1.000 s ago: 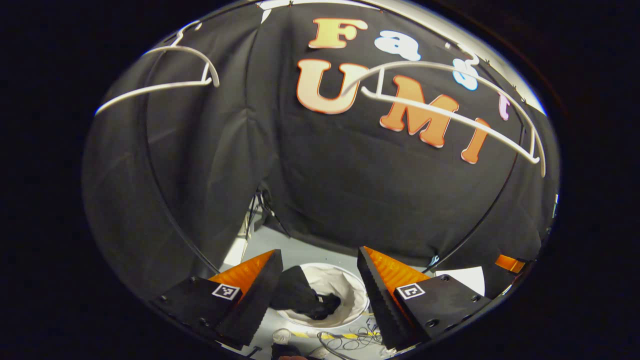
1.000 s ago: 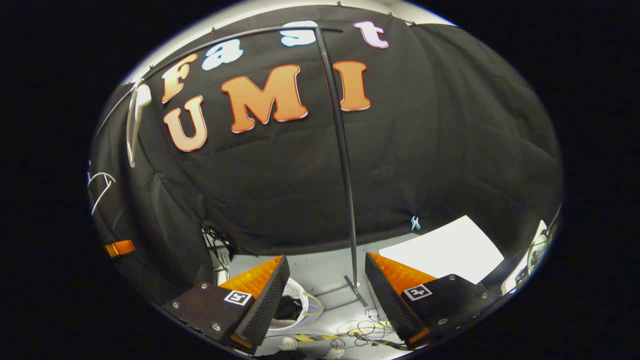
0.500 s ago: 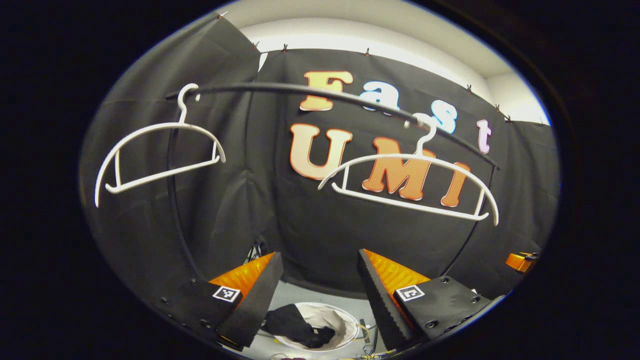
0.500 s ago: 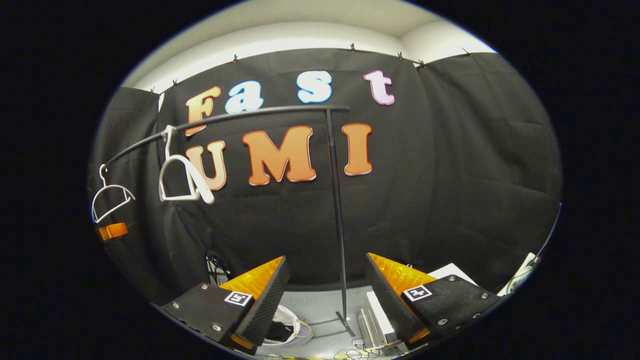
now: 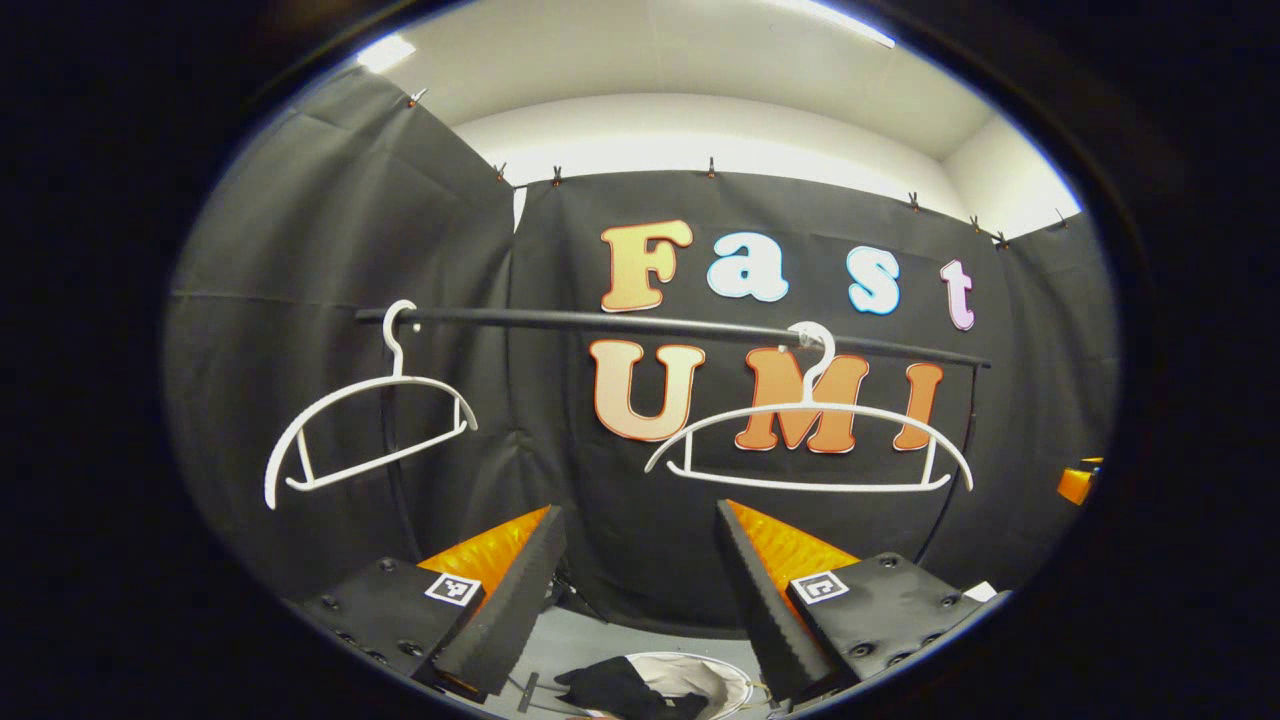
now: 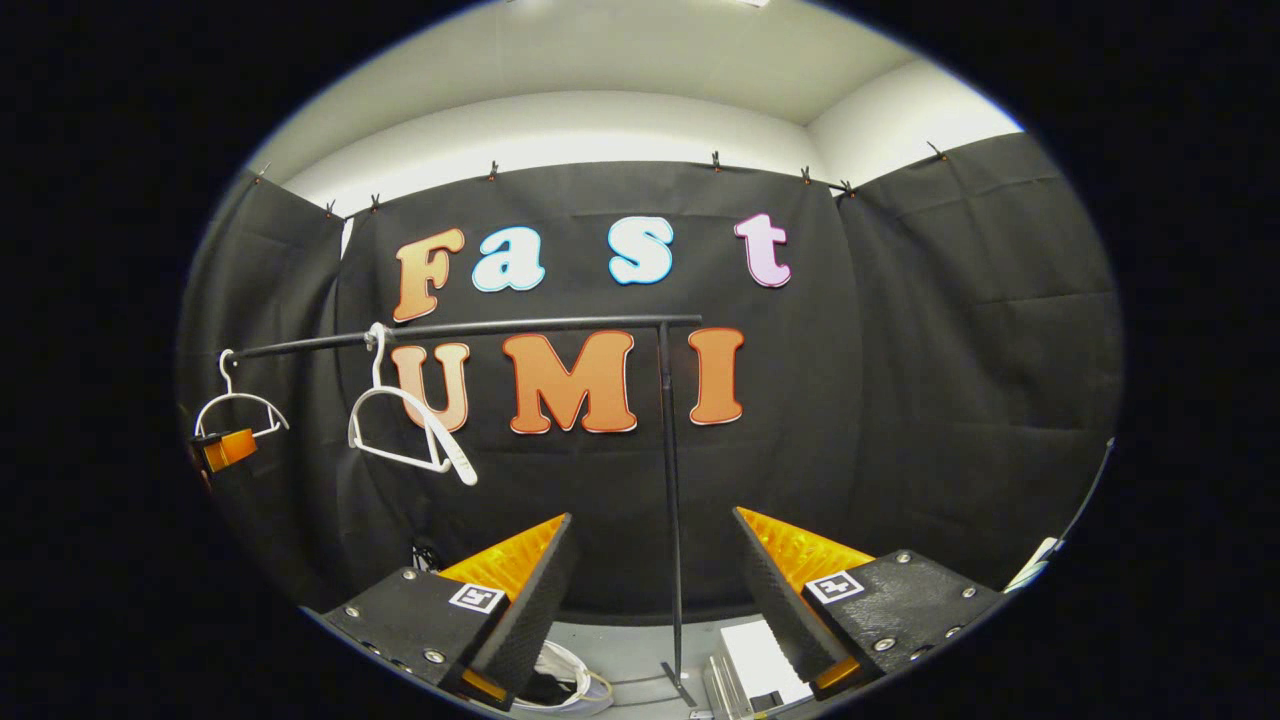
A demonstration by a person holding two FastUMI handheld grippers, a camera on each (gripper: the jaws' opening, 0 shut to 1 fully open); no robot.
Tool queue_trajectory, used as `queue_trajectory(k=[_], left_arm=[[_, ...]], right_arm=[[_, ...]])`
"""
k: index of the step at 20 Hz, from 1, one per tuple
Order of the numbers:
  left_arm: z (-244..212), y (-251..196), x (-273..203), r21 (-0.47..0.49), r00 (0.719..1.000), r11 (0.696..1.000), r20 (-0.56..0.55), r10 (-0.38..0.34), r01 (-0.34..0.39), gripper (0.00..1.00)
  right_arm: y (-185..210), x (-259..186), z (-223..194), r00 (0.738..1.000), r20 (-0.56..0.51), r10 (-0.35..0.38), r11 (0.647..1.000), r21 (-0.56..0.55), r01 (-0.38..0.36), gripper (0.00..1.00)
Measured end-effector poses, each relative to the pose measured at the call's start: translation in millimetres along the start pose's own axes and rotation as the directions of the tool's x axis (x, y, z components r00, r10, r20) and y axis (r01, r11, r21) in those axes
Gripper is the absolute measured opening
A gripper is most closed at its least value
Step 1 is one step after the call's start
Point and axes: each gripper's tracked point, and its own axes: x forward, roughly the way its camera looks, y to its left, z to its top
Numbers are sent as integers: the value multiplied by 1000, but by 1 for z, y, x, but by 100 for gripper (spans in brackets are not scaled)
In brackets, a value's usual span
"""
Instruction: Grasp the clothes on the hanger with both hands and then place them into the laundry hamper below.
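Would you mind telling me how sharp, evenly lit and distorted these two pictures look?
Left gripper view: sharp, rail and hangers crisp; fisheye bows the rail; ceiling strip bright, hamper dim at the bottom. Right gripper view: equally sharp, pole slightly curved, upper wall bright, cloth dark but readable.

Staged recording booth, not a lived-in home. Black cloth (image 6: 900, 400) clipped up as walls on three sides, with plain white wall and ceiling (image 5: 700, 60) visible above the cloth edge. Freestanding black clothes rail (image 5: 650, 325) on a thin upright pole (image 6: 670, 500), carrying two bare white hangers (image 5: 810, 440) (image 5: 370, 430). Grey floor (image 5: 600, 640) below, with a white laundry hamper (image 5: 700, 675) holding dark clothes (image 5: 620, 688). Loose cables (image 6: 570, 680) and a white box (image 6: 760, 665) on the floor near the pole base. Overhead strip lighting (image 5: 840, 20).
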Motion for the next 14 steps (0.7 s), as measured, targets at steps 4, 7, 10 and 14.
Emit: queue_trajectory(k=[4, 7, 10, 14], left_arm=[[3, 3, -6, -33, 1000, 999, 11, -4, 5, 94], [11, 16, -9, -16, 998, 999, 47, 31, -31, 94], [14, 18, -11, 4, 997, 999, 66, 51, -51, 93], [19, 15, -10, -6, 996, 999, 76, 43, -43, 93]], right_arm=[[0, -6, 2, 1000, 11, 1, 1000, -12, -1, 94], [3, -9, 2, 1000, 10, 10, 1000, -5, -10, 94], [2, -11, 2, 1000, 6, 11, 1000, 4, -11, 94], [0, -14, 2, 1000, 4, 8, 1000, 7, -8, 94]])
